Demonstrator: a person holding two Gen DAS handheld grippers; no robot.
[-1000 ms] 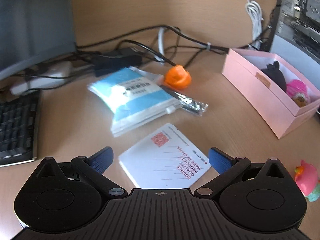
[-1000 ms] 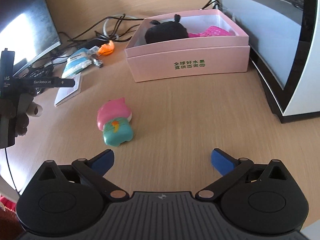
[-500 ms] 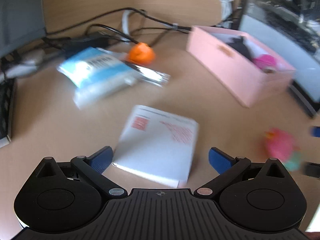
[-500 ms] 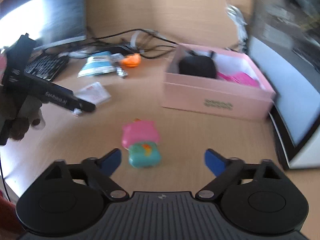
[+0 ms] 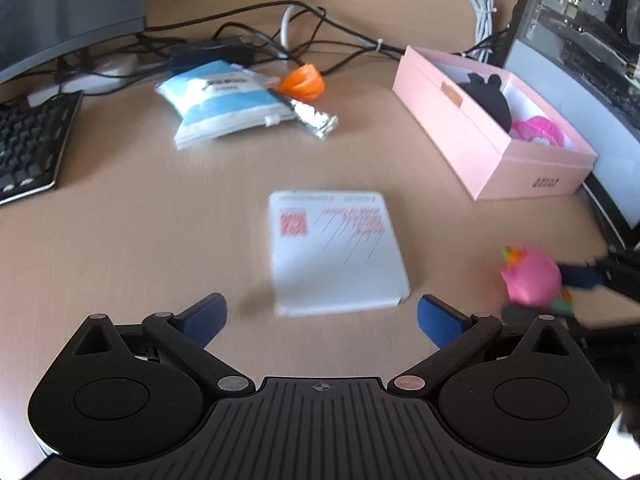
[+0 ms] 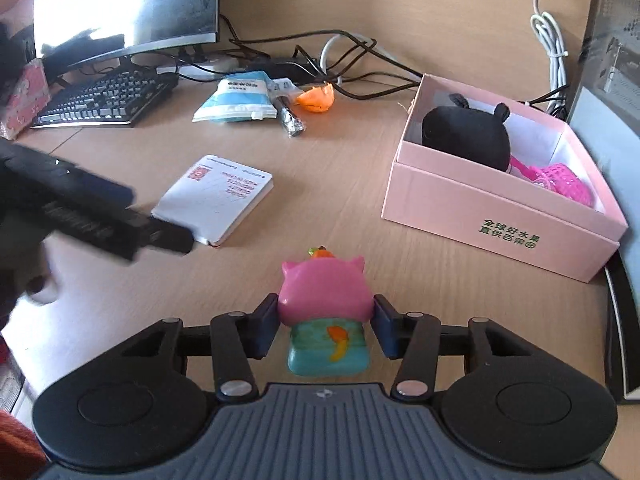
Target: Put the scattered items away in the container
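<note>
My right gripper is shut on a pink and teal pig toy that rests on the wooden desk; the toy also shows in the left wrist view. My left gripper is open just in front of a white notepad, also in the right wrist view. The pink box at the right holds a black plush and a pink item. A blue packet, a foil wrapper and an orange piece lie at the back.
A keyboard and a monitor stand at the back left, with tangled cables behind the items. A computer case stands right of the box. A pink patterned box sits at the far left.
My right gripper moved forward to the pig toy and closed on it. My left gripper swung toward the notepad, which now lies centred between its open fingers.
</note>
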